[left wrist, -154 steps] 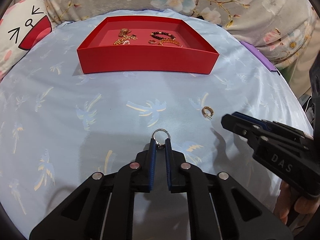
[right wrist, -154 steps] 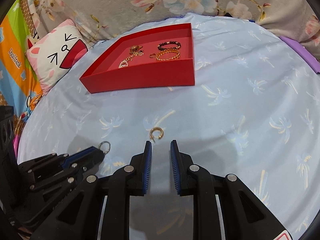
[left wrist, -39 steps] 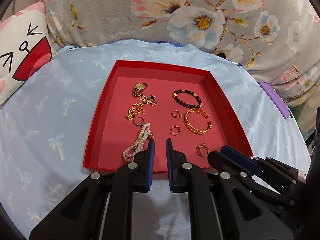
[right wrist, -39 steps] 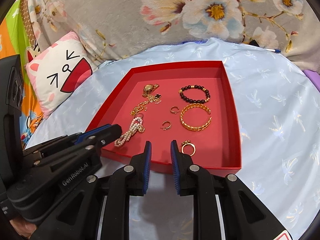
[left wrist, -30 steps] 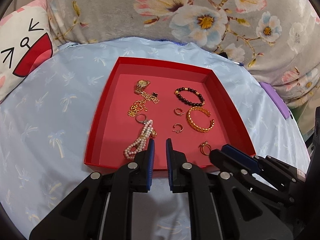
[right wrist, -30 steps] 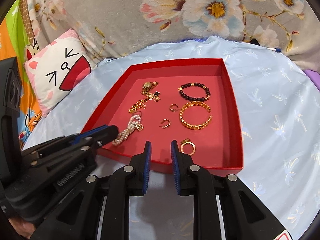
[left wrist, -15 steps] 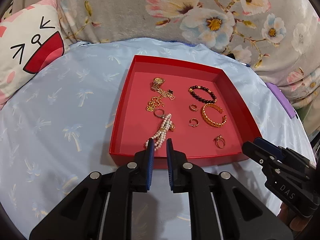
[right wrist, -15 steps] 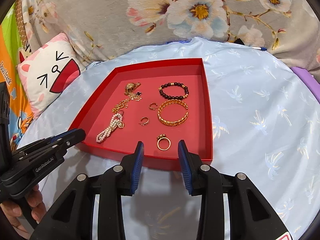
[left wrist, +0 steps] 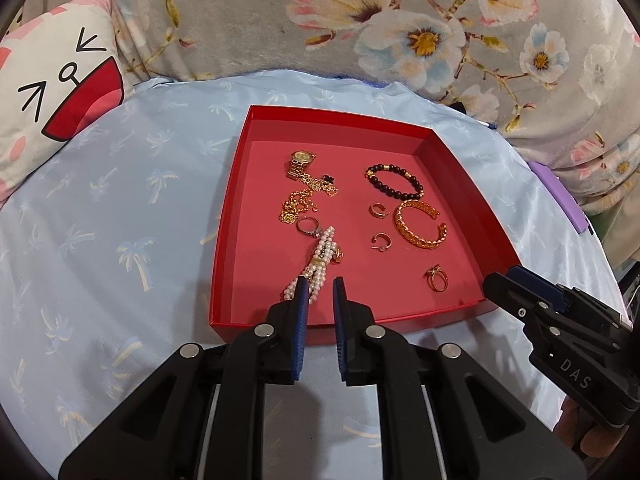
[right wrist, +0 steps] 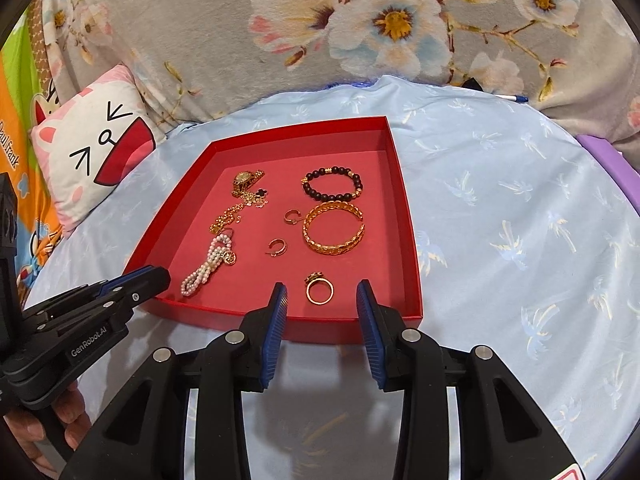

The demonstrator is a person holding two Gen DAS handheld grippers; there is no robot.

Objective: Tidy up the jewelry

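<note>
A red tray point(left wrist: 460, 168) point(right wrist: 404, 216) lies on the blue palm-print cloth. It holds a gold watch point(left wrist: 301, 162), gold chain point(left wrist: 298, 206), silver ring point(left wrist: 309, 225), pearl string point(left wrist: 316, 268), black bead bracelet point(left wrist: 394, 182), gold bangle point(left wrist: 420, 226) point(right wrist: 334, 232), two hoop earrings point(left wrist: 380, 240) and a gold ring point(left wrist: 436, 278) point(right wrist: 320, 290). My left gripper point(left wrist: 319, 286) hangs over the tray's near edge, jaws narrowly apart, empty. My right gripper point(right wrist: 322, 292) is open wide and empty, with the gold ring seen between its fingers.
A cat-face pillow point(left wrist: 48, 100) lies at the left. A floral blanket point(right wrist: 360, 28) rises behind the cloth. A purple object point(right wrist: 608, 156) sits at the right edge, and a pen point(right wrist: 512, 98) lies at the back right.
Earlier each gripper worked a ring or earring on the cloth; that jewelry now lies in the tray. In the last second both grippers drew back and apart, and the right one opened wider.
</note>
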